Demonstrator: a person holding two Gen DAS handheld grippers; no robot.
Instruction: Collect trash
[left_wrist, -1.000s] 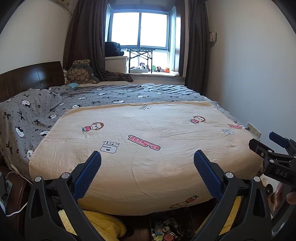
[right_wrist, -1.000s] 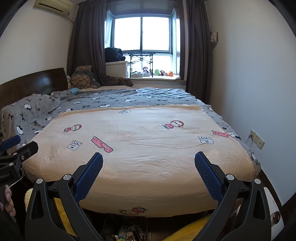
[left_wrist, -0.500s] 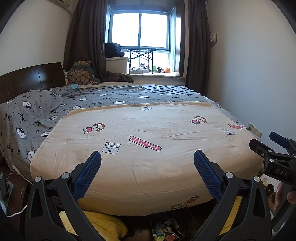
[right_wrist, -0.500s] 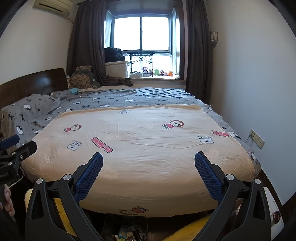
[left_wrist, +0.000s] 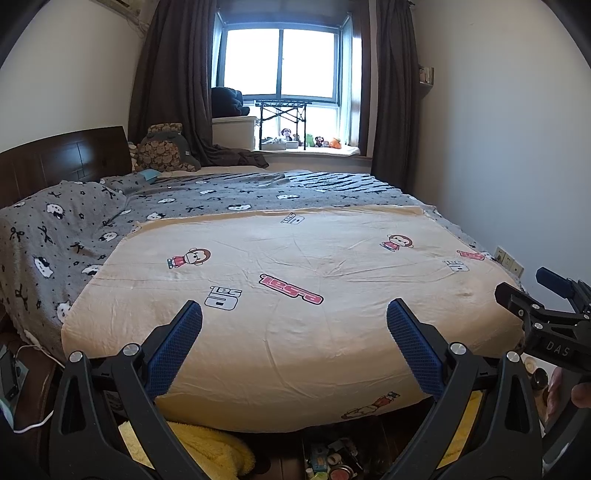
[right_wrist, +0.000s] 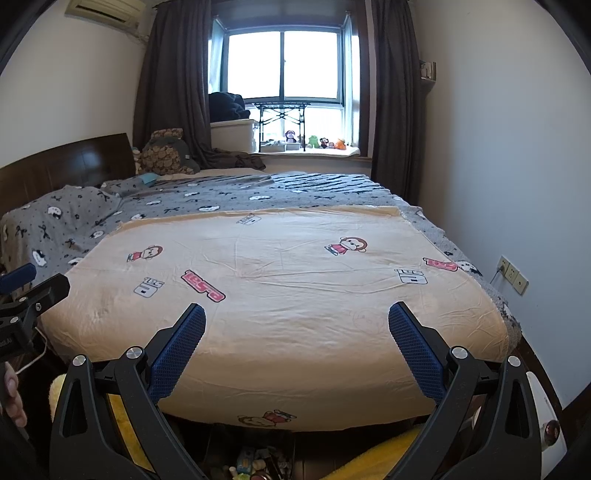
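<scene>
Above the bed (left_wrist: 295, 295), left tool (left_wrist: 294, 325) and right tool (right_wrist: 296, 326) both wide open, empty; small clutter (left_wrist: 332, 463), possibly trash, on floor below bed edge; progress indeterminable.

The bed (left_wrist: 295, 332) fills the middle, its headboard (left_wrist: 62, 158) to the left and a wall socket (right_wrist: 511, 275) to the right — behind it the window (left_wrist: 280, 62) with toys (right_wrist: 314, 142) on its sill. Small clutter (left_wrist: 332, 461) lies on the floor at the bed's near edge.
</scene>
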